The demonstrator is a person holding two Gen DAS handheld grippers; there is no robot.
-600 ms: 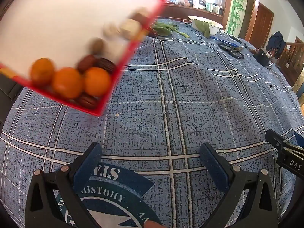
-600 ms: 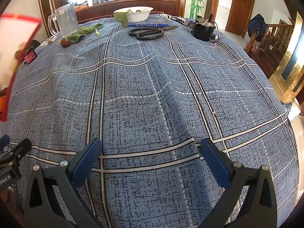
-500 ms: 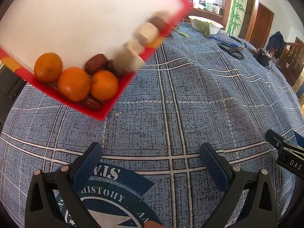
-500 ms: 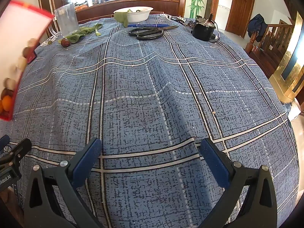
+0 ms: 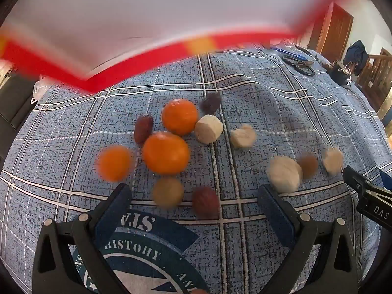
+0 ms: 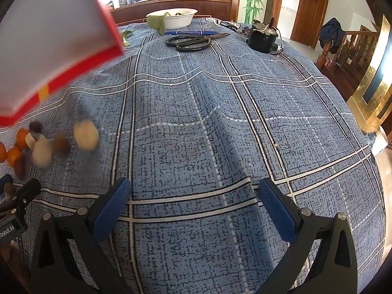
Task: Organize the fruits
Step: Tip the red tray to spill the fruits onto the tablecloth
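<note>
The red-rimmed white cardboard box [image 5: 152,19] is hanging blurred above the tabletop [image 6: 196,127], its long edge running left to right. Round orange tangerines [image 5: 166,156], dark oval dates [image 5: 143,128] and pale chunks [image 5: 208,129] are lying scattered on the blue plaid cloth beneath. Left claw [image 5: 194,207] is gaping wide, empty; right claw [image 6: 194,204] too.

scissors [image 6: 189,42], blue pen [image 6: 187,33], white bowl [image 6: 175,19] on tablecloth [image 6: 208,122].
</note>
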